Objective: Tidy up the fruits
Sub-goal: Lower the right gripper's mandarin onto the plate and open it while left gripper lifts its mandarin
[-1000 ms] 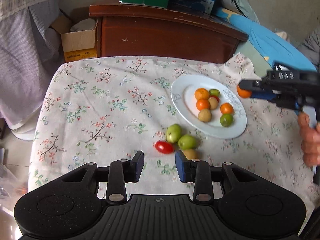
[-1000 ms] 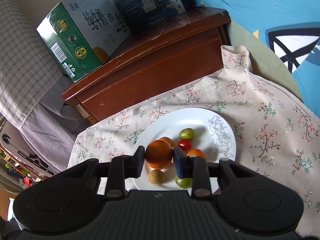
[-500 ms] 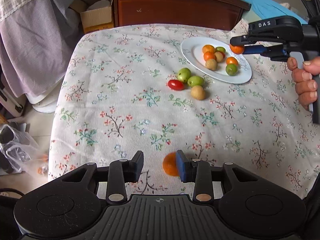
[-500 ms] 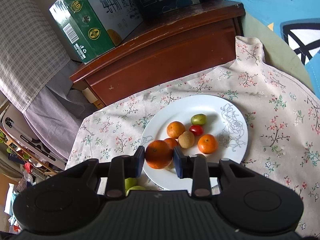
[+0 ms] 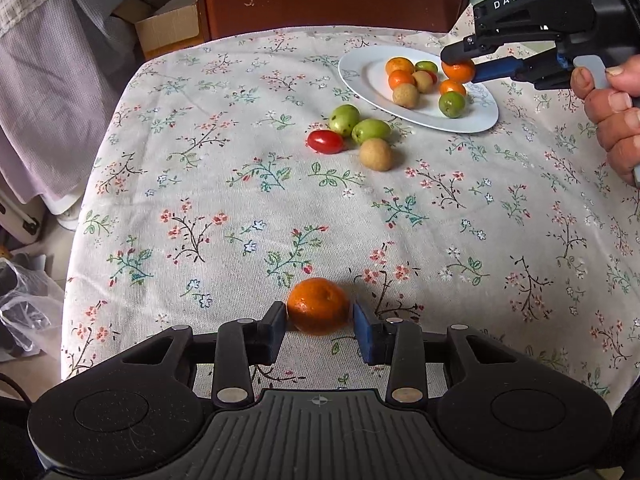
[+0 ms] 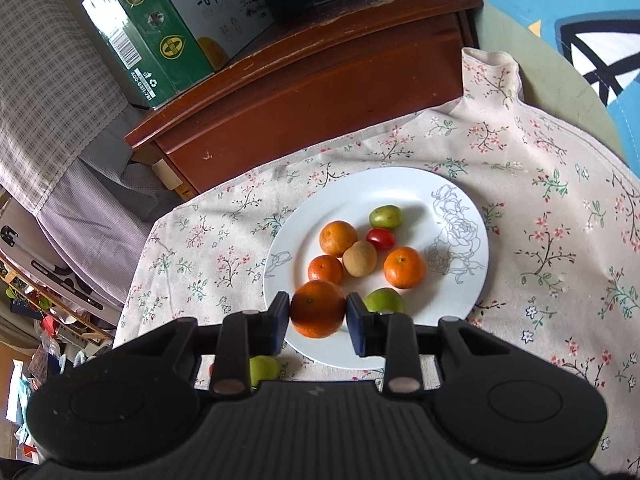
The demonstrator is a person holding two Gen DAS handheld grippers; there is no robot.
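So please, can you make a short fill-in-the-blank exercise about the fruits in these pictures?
1. The right gripper holds an orange above the ____.
2. The red tomato off the plate lies on the ____.
3. The left gripper's fingers flank an ____ fruit.

Missing words: plate; tablecloth; orange

On the worktop [image 5: 240, 208], a plate [image 5: 476, 118] lies at the far right and holds a cluster of small fruits [image 6: 360, 258]. Four loose fruits [image 5: 352, 132] lie on the cloth just before the plate's near-left rim. One mandarin [image 5: 318, 306] lies well apart at the near edge. Behind the worktop stands a cabinet [image 6: 312, 92], with cartons [image 6: 160, 32] on it.
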